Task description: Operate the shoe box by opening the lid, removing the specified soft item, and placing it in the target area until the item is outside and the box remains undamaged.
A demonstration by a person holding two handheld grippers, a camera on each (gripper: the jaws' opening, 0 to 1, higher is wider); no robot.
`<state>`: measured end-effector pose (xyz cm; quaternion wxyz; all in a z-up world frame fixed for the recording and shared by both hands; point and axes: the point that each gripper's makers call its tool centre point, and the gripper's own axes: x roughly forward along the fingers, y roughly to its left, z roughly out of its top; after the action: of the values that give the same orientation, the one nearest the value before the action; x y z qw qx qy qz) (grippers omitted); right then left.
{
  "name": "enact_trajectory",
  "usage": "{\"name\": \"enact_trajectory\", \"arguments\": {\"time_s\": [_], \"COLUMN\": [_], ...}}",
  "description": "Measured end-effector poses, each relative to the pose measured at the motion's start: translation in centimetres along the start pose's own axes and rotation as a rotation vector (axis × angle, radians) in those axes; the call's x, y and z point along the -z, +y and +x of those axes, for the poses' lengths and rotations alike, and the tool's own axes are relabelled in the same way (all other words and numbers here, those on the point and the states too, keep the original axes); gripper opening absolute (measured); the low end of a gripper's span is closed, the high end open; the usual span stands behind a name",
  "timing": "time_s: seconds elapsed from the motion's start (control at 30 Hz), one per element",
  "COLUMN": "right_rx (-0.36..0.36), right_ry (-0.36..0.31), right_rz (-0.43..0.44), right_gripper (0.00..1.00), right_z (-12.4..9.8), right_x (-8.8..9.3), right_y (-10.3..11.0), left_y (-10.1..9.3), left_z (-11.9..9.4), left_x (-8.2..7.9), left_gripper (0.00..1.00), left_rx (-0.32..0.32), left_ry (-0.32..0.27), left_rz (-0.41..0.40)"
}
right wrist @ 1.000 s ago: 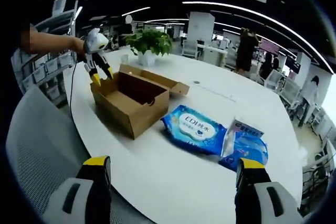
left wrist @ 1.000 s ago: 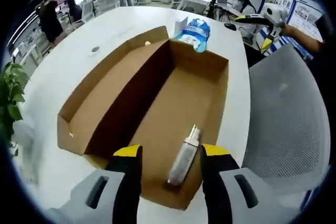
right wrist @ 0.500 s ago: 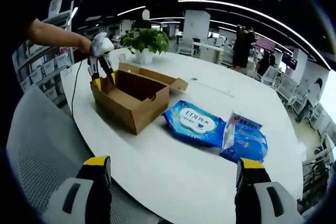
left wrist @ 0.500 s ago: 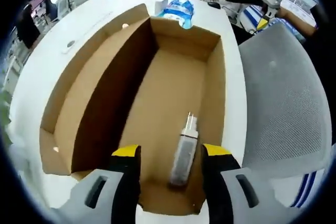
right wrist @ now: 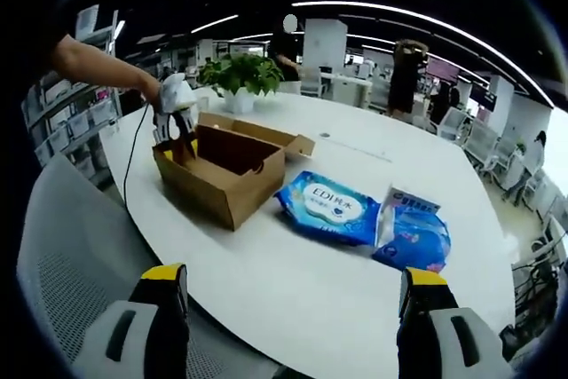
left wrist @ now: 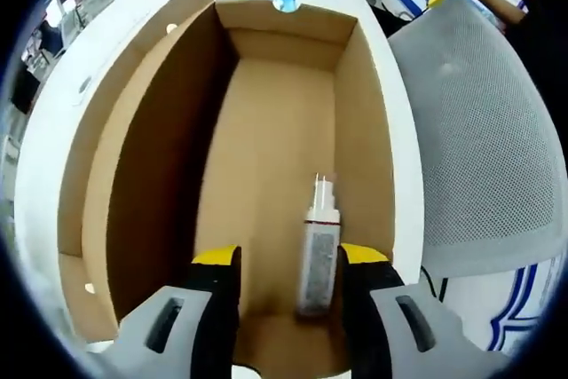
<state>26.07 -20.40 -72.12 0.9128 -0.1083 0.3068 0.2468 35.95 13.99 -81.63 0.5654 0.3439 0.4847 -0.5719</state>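
left gripper (left wrist: 288, 259) reaches into the open shoe box (left wrist: 133, 175), jaws apart on either side of a tube (left wrist: 318, 250)

the silvery, white-capped tube lies on the cardboard floor; right gripper (right wrist: 288, 295) hangs wide open above the white table (right wrist: 293, 281), near two blue wipe packs (right wrist: 333, 209).

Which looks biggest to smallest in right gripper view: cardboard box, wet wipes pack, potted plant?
1. cardboard box, clearly largest.
2. wet wipes pack.
3. potted plant, about as wide as the pack. It sits farther from the camera, so 2 versus 3 is unsure.
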Motion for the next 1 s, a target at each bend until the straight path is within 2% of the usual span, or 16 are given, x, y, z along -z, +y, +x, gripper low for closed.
{"name": "enact_trajectory", "arguments": {"time_s": [0.3,0.6,0.87,1.0], "right_rx": [0.014,0.017,0.021,0.017], "right_ry": [0.002,0.033,0.027,0.023], "right_rz": [0.013,-0.007,0.008,0.006], "right_gripper": [1.0,1.0,1.0,1.0], "right_z": [0.0,-0.5,-0.6,-0.5], "right_x": [0.3,1.4,1.5,1.4], "right_y": [-0.4,-0.7,-0.7,-0.6], "left_y": [0.0,0.2,1.5,1.4], "left_z": [0.9,1.1,0.7,0.6], "left_x": [0.3,0.2,-0.1,-0.3], "left_gripper": [0.46,0.48,0.45,0.41], "left_rx": [0.038,0.057,0.009,0.007], "left_ry": [0.034,0.045,0.029,0.023], "left_rz": [0.047,0.064,0.03,0.038]}}
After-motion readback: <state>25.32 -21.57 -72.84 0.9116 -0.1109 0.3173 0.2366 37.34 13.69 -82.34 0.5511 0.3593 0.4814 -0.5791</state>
